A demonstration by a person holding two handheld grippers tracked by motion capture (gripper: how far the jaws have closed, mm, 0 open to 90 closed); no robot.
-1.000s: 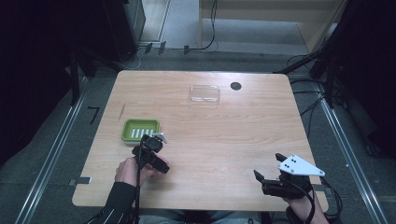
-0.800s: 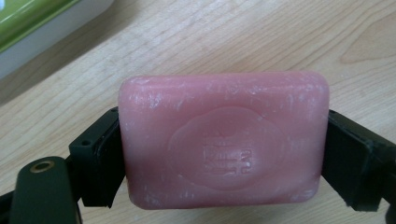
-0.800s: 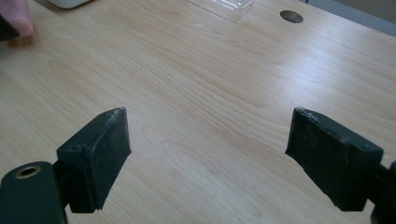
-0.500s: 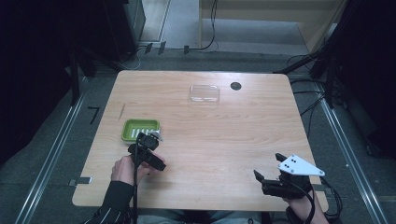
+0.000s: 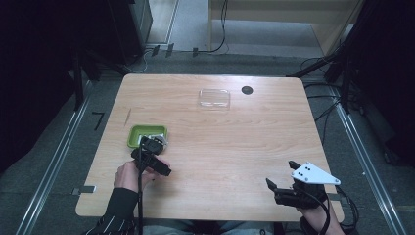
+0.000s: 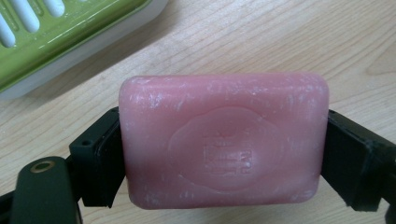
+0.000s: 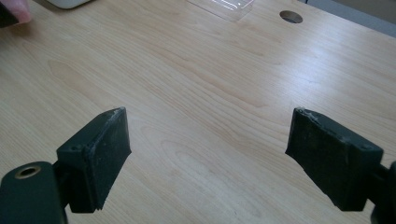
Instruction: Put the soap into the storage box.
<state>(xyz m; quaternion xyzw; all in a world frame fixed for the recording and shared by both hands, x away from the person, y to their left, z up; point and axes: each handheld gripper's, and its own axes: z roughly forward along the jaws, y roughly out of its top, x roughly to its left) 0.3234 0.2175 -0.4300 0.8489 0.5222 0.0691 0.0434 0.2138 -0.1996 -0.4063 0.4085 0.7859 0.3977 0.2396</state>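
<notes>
A pink bar of soap (image 6: 224, 140) with an embossed oval stamp sits clamped by its two short ends between the black jaws of my left gripper (image 6: 224, 154). In the high view, that gripper (image 5: 154, 145) hangs at the near right edge of a green slatted soap dish (image 5: 142, 133), whose green insert and white rim (image 6: 70, 28) also lie just beyond the soap. My right gripper (image 5: 280, 174) rests near the table's front right corner, its jaws wide apart over bare wood (image 7: 210, 154).
A clear plastic lid or tray (image 5: 214, 98) lies toward the table's far side, with a round cable hole (image 5: 247, 90) just right of it. The wooden tabletop (image 5: 225, 147) stretches bare between the two grippers. Dark floor and cables surround the table.
My left gripper has edged a little away from the person toward the green dish, still holding the soap. The right gripper has kept still.
</notes>
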